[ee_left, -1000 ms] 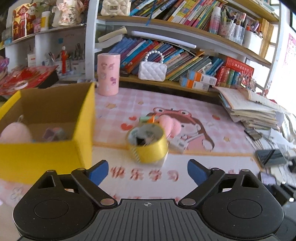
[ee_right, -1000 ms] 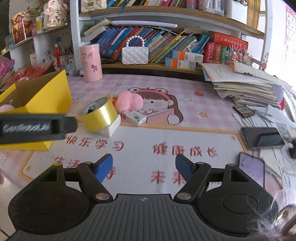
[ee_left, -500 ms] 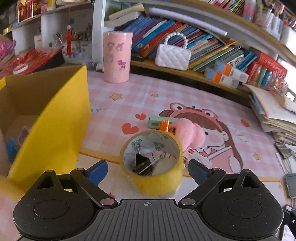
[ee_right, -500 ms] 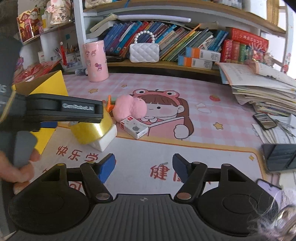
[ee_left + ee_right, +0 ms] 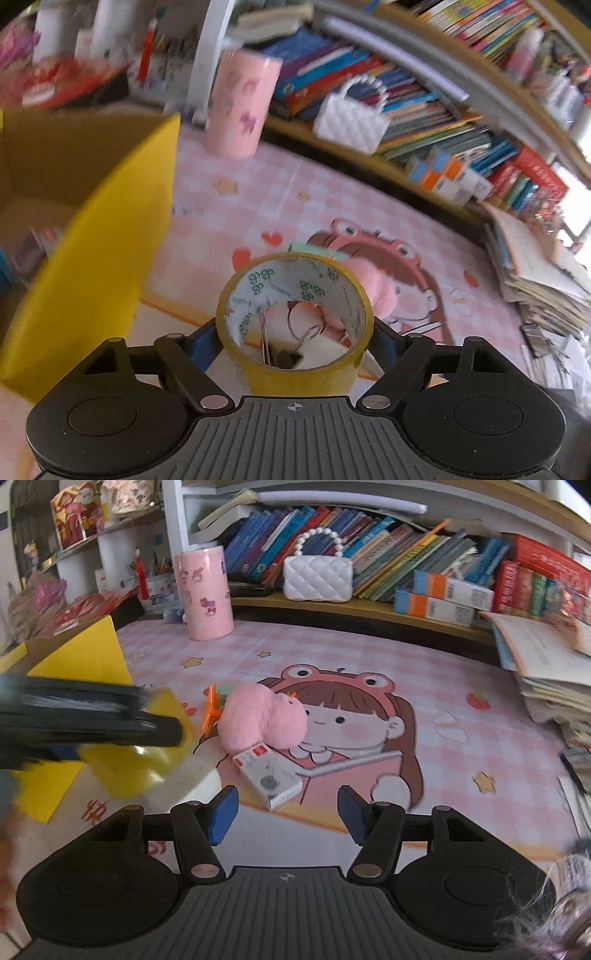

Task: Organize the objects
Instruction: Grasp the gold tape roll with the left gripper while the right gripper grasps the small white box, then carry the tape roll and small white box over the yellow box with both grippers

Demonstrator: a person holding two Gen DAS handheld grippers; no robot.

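Pink mat (image 5: 295, 192) (blurred); tape roll's (image 5: 295, 321) base hidden.

Glossy yellow tape roll (image 5: 295, 325), fluffy pink plush (image 5: 264, 718), matt cardboard box (image 5: 92, 236)

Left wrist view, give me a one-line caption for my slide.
Left gripper closing its blue fingers around a yellow tape roll beside the yellow box on a pink mat.

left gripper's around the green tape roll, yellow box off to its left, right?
Not green: the tape roll is yellow, as the left wrist view shows. The rest holds: the left gripper has been closing with the roll between its fingers, and the yellow box sits to its left.
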